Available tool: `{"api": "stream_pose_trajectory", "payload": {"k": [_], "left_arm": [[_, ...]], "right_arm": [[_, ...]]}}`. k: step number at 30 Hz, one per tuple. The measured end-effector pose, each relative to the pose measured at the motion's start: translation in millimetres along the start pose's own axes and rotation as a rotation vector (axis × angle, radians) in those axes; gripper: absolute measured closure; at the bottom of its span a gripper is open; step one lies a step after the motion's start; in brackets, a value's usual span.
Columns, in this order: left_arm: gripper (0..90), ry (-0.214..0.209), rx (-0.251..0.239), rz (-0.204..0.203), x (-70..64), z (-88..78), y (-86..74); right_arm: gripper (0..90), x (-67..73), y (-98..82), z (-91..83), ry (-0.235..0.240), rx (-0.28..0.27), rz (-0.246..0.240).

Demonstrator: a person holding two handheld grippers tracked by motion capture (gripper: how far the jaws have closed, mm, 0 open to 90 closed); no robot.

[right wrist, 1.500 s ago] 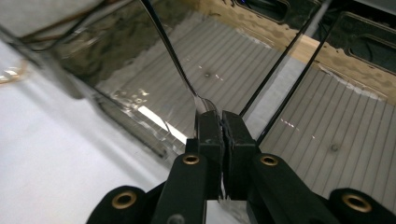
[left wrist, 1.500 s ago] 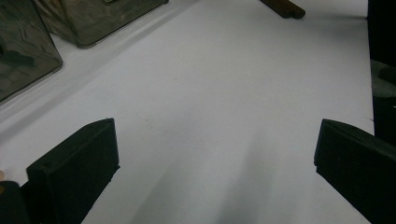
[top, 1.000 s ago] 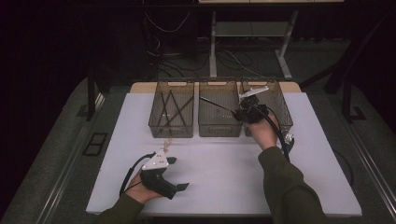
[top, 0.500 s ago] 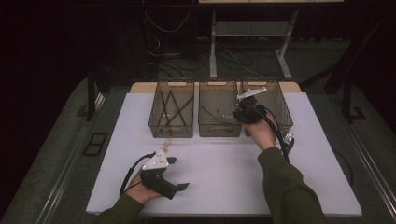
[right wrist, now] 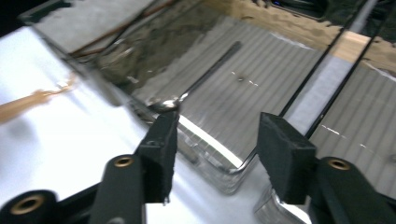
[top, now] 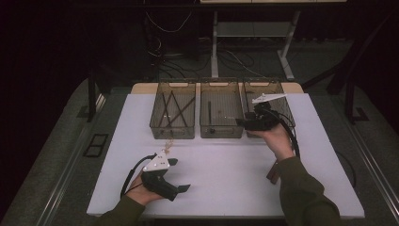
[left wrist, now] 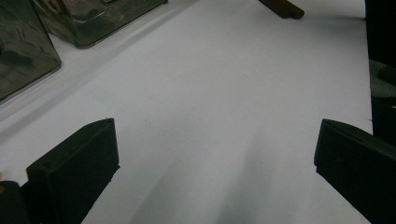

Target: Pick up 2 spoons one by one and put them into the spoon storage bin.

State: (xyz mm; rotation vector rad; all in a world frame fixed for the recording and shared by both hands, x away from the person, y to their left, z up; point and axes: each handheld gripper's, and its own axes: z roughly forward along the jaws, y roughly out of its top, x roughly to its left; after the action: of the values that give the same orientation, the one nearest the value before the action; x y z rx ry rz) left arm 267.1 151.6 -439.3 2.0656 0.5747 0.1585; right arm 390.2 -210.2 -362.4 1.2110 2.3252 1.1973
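**Desk:** Walk me across the table, left to right.

**Me:** On the near left I've got the left gripper [top: 176, 175] lying low over the white tabletop [top: 226, 174], my hand [top: 141, 190] behind it. In its own view its jaws stand wide apart with bare table between them, nothing held. Just beyond it, a small tan wooden piece [top: 168, 142] lies on the table in front of the left bin.

**Desk:** And the bins?

**Me:** Three clear bins in a row at the far side. The left bin [top: 173, 132] has several long brown sticks crossed inside. The middle bin [top: 221, 132] holds a spoon [right wrist: 205, 74]; from above I see it as a dark thin utensil [top: 210, 112] lying lengthwise, and in the right gripper view its bowl sits at the near wall of the bin with the handle running away toward the far end.

**Desk:** Where's your right claw?

**Me:** The right gripper [top: 244, 122] is at the near edge between the middle bin and the right bin [top: 282, 101], pointing left toward the middle one. Its jaws have just been opening; they're about half apart, with nothing between the pads. The spoon lies free, just past the left pad [right wrist: 161, 154].

**Desk:** Anything further right?

**Me:** A dark brown stick [top: 273, 172] on the table beside my right sleeve.
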Motion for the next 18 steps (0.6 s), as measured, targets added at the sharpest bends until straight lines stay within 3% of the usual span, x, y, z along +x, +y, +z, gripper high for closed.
{"api": "stream_pose_trajectory", "payload": {"k": [5, 11, 18], "left_arm": [[0.0, -0.002, 0.004, -0.001, 1.0, -0.7, -0.1], [0.0, 0.001, 0.001, -0.006, 1.4, -0.7, -0.4], [0.0, 0.006, 0.002, -0.008, 1.6, -1.2, -0.3]], "right_arm": [[35.9, 0.0, -17.9, -15.7, 0.080, -0.047, 0.009], [18.8, 2.7, -48.3, -24.4, 0.089, -0.068, 0.024], [15.6, 6.9, -82.7, -32.8, 0.069, -0.063, -0.016]]}}
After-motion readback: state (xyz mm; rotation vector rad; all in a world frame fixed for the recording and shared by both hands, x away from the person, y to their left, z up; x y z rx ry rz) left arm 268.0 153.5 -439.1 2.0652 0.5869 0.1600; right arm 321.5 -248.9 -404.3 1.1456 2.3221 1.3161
